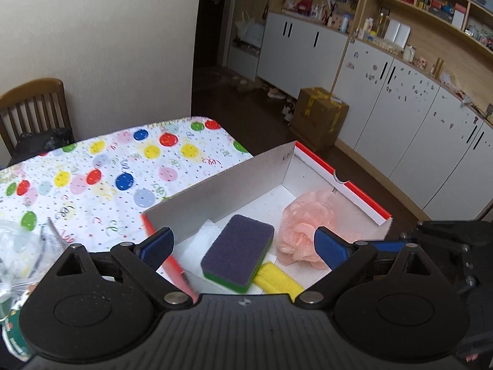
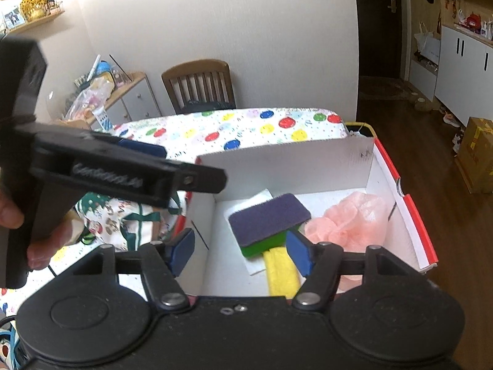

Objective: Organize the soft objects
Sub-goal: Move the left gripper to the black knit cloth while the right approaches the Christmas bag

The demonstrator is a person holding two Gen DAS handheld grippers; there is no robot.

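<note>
The left claw (image 1: 243, 245) stands wide open with nothing between its blue pads; it hangs above the near end of the box (image 1: 222, 182), and neither pad touches anything. The right claw (image 2: 240, 254) is also open, less wide, and empty, over the same near end of the box. In the right wrist view the body of the left claw crosses the left of the picture, with a hand (image 2: 18, 234) gripping its handle.

The box is white inside with a red rim and sits at the right part of the surface (image 1: 92, 172), which wears a cloth printed with coloured balloons. Inside it lie four soft things. A sponge (image 1: 238, 251) with a purple top and green underside rests tilted near the middle, partly on a white cloth (image 1: 200, 240) to its left and partly on a yellow cloth (image 1: 277, 280) at the near side. A pink mesh bath puff (image 1: 305, 228) sits at the right, just beside the sponge, against the right wall.

On the surface left of the box lies a printed bag with green trim (image 2: 123, 219). A wooden chair (image 2: 198, 84) stands at the far side.
</note>
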